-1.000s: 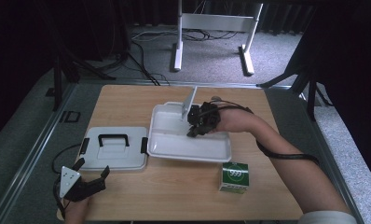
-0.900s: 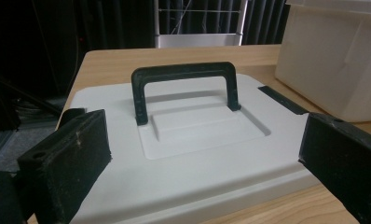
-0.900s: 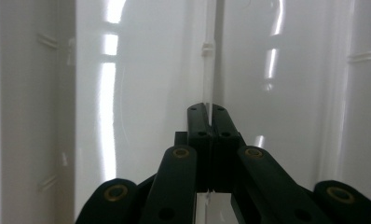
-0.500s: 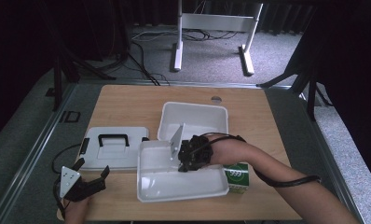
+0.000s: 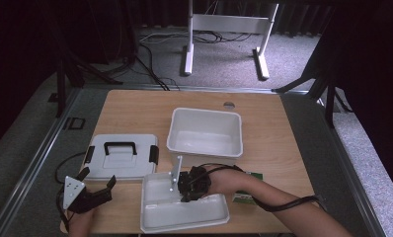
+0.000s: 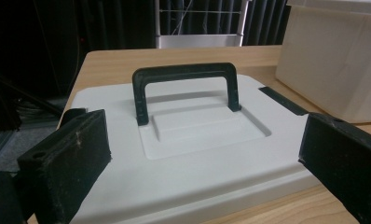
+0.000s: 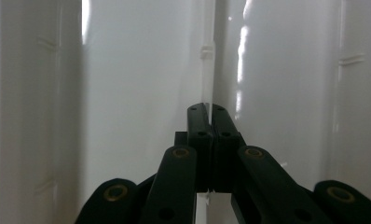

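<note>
Two white tubs sit on the table [image 5: 135, 103]; taking the lid [image 5: 123, 155] as landmark, the far tub [image 5: 207, 132] lies to its right, empty; the near tub [image 5: 182, 207] lies at its near-right corner, its rim pinched in the right gripper's [image 5: 177, 180] closed jaws; the left gripper [image 5: 93, 190], jaws spread and empty, hovers just before the lid; a green carton [image 5: 246, 195] is mostly hidden behind the forearm.

Green carton [image 5: 247, 196]: largely covered by the right forearm, print unreadable. White tray [image 5: 184, 212]: near edge cut by the high view's bottom border. Left hand [image 5: 80, 223]: cropped at the same border. White bin [image 6: 335, 56]: cut off at the left gripper view's right edge.
</note>
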### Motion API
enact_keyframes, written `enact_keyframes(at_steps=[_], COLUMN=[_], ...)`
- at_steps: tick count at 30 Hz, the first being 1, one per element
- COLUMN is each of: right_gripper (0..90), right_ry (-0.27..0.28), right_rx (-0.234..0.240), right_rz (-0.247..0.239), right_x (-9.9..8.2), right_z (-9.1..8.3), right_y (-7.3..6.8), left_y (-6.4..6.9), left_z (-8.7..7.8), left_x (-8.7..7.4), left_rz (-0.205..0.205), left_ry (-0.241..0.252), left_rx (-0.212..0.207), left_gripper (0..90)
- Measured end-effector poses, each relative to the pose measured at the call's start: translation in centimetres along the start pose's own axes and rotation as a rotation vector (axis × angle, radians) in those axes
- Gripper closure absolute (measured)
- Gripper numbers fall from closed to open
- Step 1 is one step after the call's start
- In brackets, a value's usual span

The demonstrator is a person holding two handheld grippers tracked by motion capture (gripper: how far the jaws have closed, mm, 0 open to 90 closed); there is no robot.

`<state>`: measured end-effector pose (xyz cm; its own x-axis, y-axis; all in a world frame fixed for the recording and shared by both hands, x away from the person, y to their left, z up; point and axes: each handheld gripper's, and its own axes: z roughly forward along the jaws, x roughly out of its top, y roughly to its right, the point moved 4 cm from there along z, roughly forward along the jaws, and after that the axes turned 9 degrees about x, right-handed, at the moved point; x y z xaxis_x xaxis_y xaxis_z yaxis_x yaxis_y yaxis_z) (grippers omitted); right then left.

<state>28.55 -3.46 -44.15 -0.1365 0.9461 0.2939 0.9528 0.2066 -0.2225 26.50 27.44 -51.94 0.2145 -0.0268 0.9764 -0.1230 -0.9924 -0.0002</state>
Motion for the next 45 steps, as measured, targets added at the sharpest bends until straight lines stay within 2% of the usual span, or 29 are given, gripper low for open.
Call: enact_keyframes(at_steps=[2, 6, 9, 16, 20, 31, 34, 38, 42, 45], right_gripper=[88.8, 88.8, 88.8, 88.8, 88.7, 84.2, 74.5, 62.9, 54.5, 49.1], right_ry=[-0.019, -0.021, -0.02, -0.028, -0.028, -0.04, -0.034, 0.018, 0.065, 0.106], right_rx=[-0.018, -0.026, -0.045, -0.055, -0.045, -0.062, -0.054, -0.04, -0.09, -0.101], right_rz=[0.004, 0.032, 0.056, 0.086, 0.09, 0.106, 0.116, 0.109, 0.115, 0.123], right_x=[-0.2, -0.7, -1.1, -1.7, -1.9, -2.1, -2.0, -1.9, -2.3, -3.1], right_z=[0.9, 2.2, 2.7, 3.6, 4.1, 5.0, 4.6, 2.8, 0.6, -1.1], right_y=[0.4, 1.2, 2.0, 3.2, 3.6, 3.8, 3.7, 2.9, 2.5, 1.9], left_y=[0.0, 0.0, 0.1, 0.0, 0.0, 0.0, 0.0, 0.0, 0.0, 0.0], left_z=[0.0, 0.0, 0.0, 0.0, 0.0, 0.0, 0.0, 0.0, 0.0, 0.0], left_x=[0.0, 0.0, 0.0, 0.0, 0.0, 0.0, 0.0, 0.0, 0.0, 0.0], left_rz=[0.001, 0.002, 0.002, 0.002, 0.003, 0.002, 0.002, 0.002, 0.001, 0.002], left_ry=[0.002, 0.002, 0.003, 0.002, 0.001, 0.003, 0.001, 0.001, 0.002, 0.001], left_rx=[0.001, 0.001, 0.002, 0.002, -0.001, 0.001, -0.001, 0.001, 0.001, 0.001], left_gripper=[1.8, 1.8, 1.8, 1.8, 1.8, 1.8, 1.8, 1.8, 1.8, 1.8])
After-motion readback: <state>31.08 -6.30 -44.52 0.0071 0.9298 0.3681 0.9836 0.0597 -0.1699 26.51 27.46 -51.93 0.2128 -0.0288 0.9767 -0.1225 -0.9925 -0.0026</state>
